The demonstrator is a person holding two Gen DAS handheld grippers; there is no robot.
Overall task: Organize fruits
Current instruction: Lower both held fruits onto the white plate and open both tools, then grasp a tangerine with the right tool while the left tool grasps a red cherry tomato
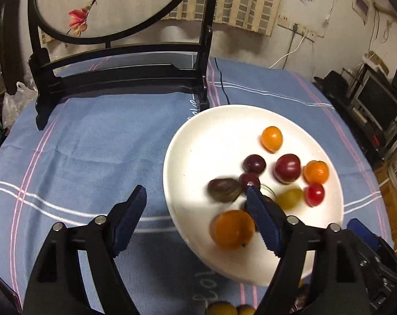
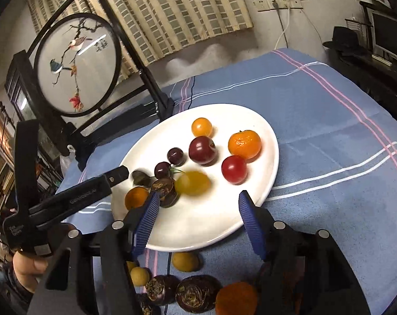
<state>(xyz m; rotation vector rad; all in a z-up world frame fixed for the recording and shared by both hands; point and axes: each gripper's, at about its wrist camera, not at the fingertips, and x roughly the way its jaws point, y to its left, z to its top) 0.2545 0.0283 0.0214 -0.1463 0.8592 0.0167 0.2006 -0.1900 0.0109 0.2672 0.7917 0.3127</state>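
The left tool stands released, nothing between its blue pads; one finger hangs over the blue checked cloth on the worktop, the other over the white plate. Just beyond that second fingertip sits a dark cherry, and to its inner side a blurred dark green-purple fruit. A mandarin lies on the plate close below the same finger.

The right tool is also released, jaws apart over the near edge of the plate with no fruit between them. Just ahead of its left finger rests a dark water chestnut, and beside that a blurred yellow tomato. Farther ahead on the plate lie a red tomato, a dark plum, a second mandarin and a small orange tomato. Behind the right tool's fingertips, off the plate on the cloth, more fruits wait, among them two further water chestnuts.

At the far side of the worktop stands a round embroidered screen in a black frame.
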